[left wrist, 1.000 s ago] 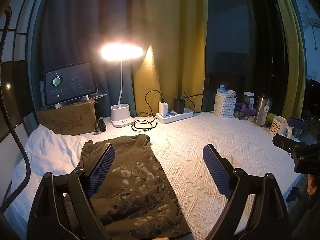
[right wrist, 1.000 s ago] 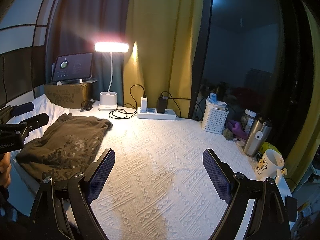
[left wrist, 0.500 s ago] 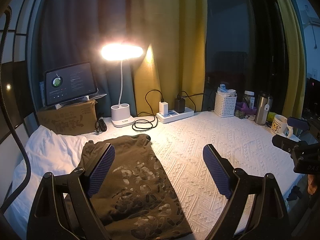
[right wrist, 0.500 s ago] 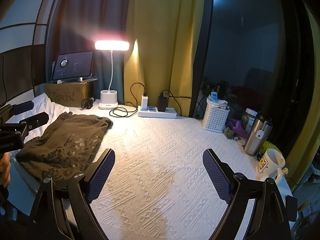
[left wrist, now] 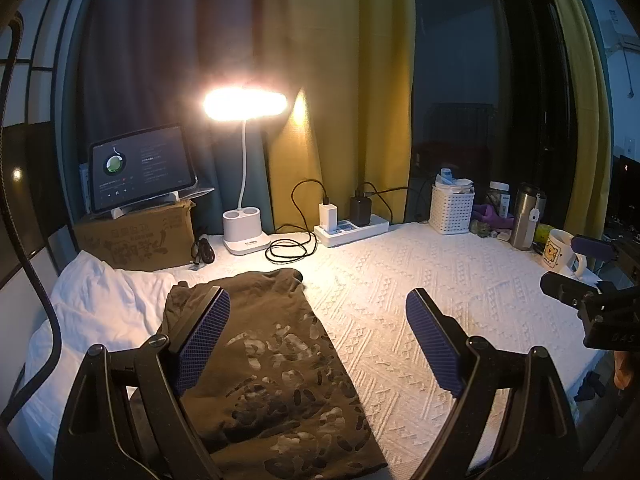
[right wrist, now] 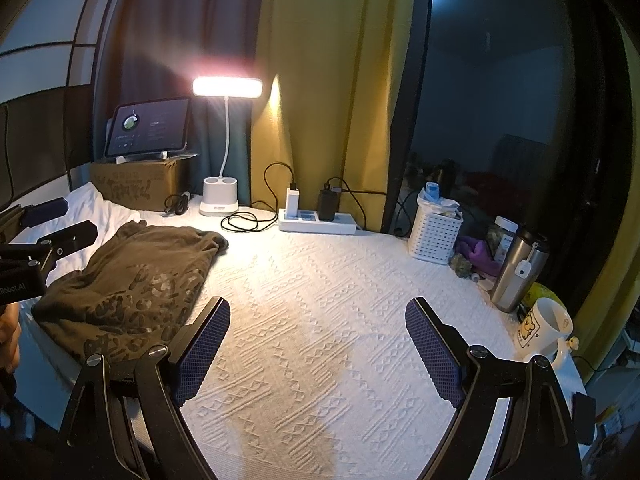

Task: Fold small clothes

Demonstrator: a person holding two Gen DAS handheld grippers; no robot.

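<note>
An olive-brown garment with a pale print [left wrist: 276,364] lies folded on the white textured cover, at the left; it also shows in the right wrist view [right wrist: 140,280]. My left gripper [left wrist: 318,342] is open and empty, held above the garment's right edge. My right gripper [right wrist: 318,350] is open and empty, above bare cover to the right of the garment. Each gripper shows at the edge of the other's view: the right one [left wrist: 592,300], the left one [right wrist: 52,240].
At the back stand a lit desk lamp [left wrist: 245,168], a tablet [left wrist: 140,168] on a cardboard box, a power strip [left wrist: 352,228] with cables and a white basket [left wrist: 452,210]. A steel flask [right wrist: 516,276] and a mug [right wrist: 544,328] stand at the right edge. A white pillow [left wrist: 100,300] lies at the left.
Nothing has visibly changed apart from a slight shift of the right wrist view. The garment and both grippers stay as they were.
</note>
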